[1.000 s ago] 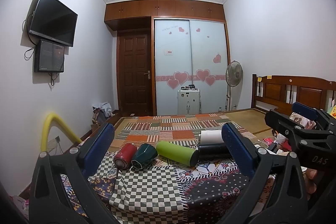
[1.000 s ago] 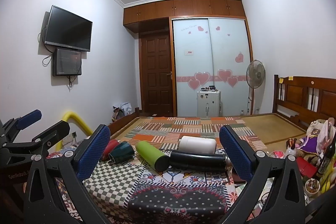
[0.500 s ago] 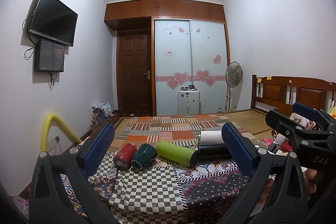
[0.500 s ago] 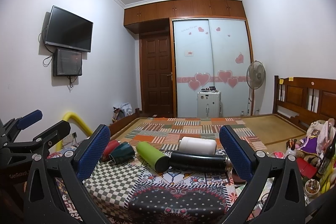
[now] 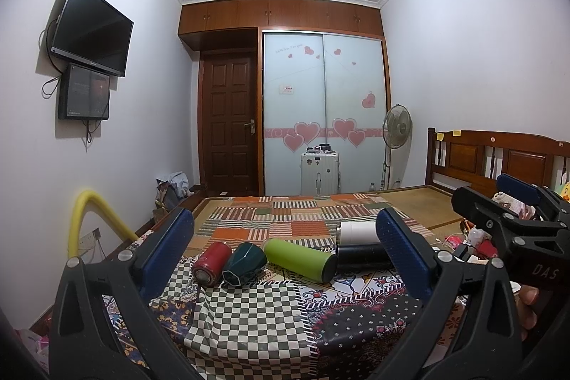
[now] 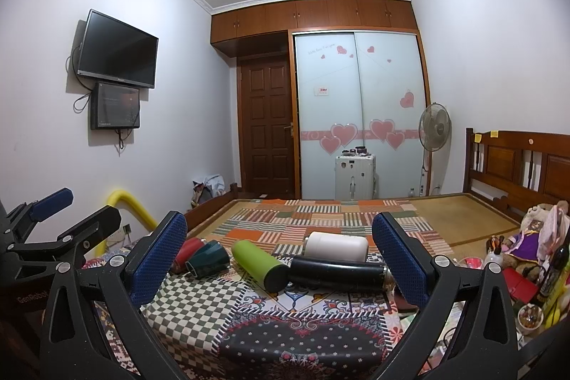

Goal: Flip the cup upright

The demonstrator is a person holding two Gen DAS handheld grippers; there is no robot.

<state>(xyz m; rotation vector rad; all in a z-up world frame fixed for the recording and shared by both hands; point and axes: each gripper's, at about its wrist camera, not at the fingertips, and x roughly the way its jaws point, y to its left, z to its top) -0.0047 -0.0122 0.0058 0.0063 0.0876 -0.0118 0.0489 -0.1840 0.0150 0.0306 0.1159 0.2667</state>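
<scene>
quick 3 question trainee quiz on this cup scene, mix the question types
1. True or false: the green bottle stands upright.
2. Which lies farthest left in the left wrist view? A red cup B white bottle C black bottle
3. Fill in: the left claw and right claw are both ____, holding nothing.

Key: 1 false; 2 A; 3 open

A glossy green cup (image 5: 299, 259) and matt black flask (image 6: 336, 273) lie on patterned cloth (image 5: 245, 316).
</scene>
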